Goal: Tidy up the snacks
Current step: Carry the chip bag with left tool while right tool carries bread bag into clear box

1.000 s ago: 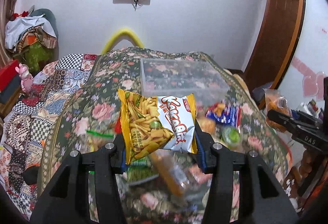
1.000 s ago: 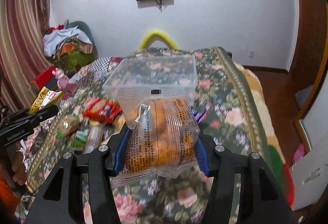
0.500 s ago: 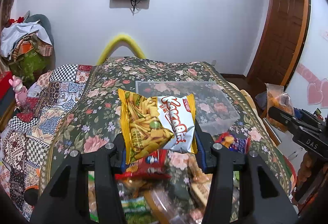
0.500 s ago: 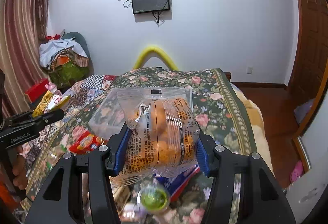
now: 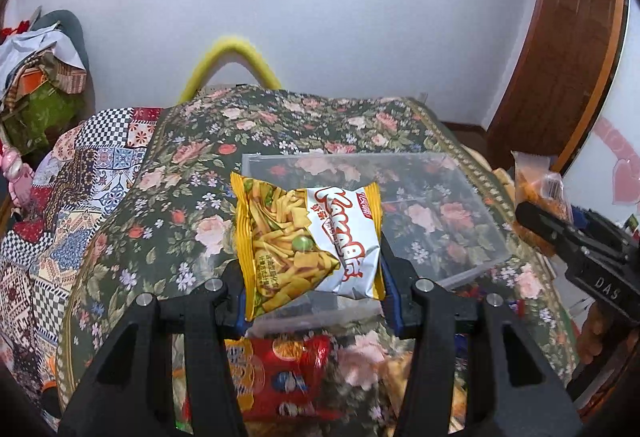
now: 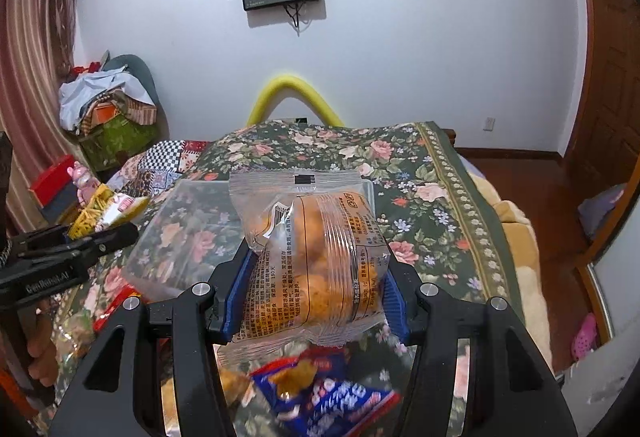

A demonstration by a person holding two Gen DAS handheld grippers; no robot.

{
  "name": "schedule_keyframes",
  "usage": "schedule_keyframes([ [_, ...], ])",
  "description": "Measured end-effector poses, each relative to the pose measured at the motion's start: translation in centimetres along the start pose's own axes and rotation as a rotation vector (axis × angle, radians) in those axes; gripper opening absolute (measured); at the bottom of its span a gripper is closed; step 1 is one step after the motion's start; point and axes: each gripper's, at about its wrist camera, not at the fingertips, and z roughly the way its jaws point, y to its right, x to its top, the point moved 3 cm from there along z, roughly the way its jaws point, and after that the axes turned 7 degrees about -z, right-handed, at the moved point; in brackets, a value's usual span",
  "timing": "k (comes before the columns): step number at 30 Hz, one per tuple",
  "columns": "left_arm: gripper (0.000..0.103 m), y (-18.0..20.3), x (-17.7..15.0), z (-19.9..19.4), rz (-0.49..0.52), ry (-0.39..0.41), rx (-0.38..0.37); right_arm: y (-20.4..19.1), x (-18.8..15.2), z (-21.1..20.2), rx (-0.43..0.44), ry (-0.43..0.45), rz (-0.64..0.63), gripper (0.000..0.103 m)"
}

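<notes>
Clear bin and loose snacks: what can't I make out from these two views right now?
- Clear bin: near wall hidden behind the yellow bag in the left view and the orange-puff bag in the right.
- Red bag, left view: blurred, partly behind the left gripper.
- Blue bag, right view: blurred, label unreadable, below the right gripper.

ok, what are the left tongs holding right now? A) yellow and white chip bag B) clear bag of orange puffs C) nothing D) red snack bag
A: in the left wrist view, the left tongs are shut on the yellow and white chip bag, held up in front of the clear plastic box; the clear bag of orange puffs is in the right tongs.
</notes>
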Motion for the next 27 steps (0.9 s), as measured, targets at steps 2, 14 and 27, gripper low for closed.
schedule_keyframes([
  [2,0.050,0.1,0.0,1.2,0.012,-0.016,0.008,0.1,0.2,0.9,0.000,-0.012,-0.005,0.053],
  [14,0.050,1.0,0.1,7.4,0.038,-0.144,0.014,-0.5,0.8,6.2,0.023,-0.125,-0.076,0.053],
  [27,0.055,1.0,-0.4,9.4,0.057,-0.179,0.036,-1.3,-0.4,9.7,0.054,-0.260,-0.144,0.053],
])
